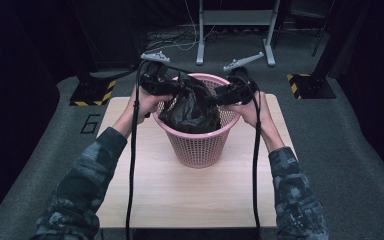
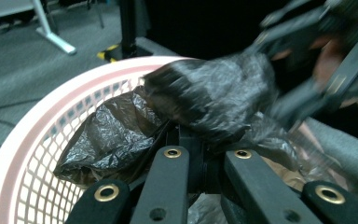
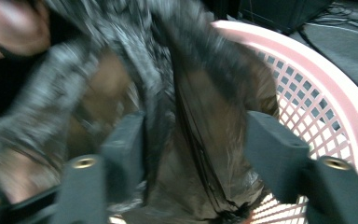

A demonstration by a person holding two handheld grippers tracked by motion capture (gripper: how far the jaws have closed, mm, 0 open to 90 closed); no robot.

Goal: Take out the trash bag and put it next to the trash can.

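Observation:
A pink lattice basket (image 1: 200,145) stands in the middle of the wooden table (image 1: 190,195), and a crumpled black plastic bag (image 1: 190,107) sits in its mouth. My left gripper (image 1: 172,91) is at the basket's left rim; in the left gripper view its jaws (image 2: 205,149) are shut on a fold of the bag (image 2: 205,98), above the basket wall (image 2: 37,135). My right gripper (image 1: 215,97) is at the right rim. In the right gripper view its jaws (image 3: 196,135) stand apart, with loose bag film (image 3: 205,93) hanging between them and the pads off it. The basket rim (image 3: 317,79) curves past on the right.
The table has bare wood in front of and beside the basket. Cables (image 1: 132,150) trail from both grippers down to the near edge. Behind the table are a grey carpeted floor, a metal stand's feet (image 1: 235,55) and yellow-black striped bases (image 1: 92,92).

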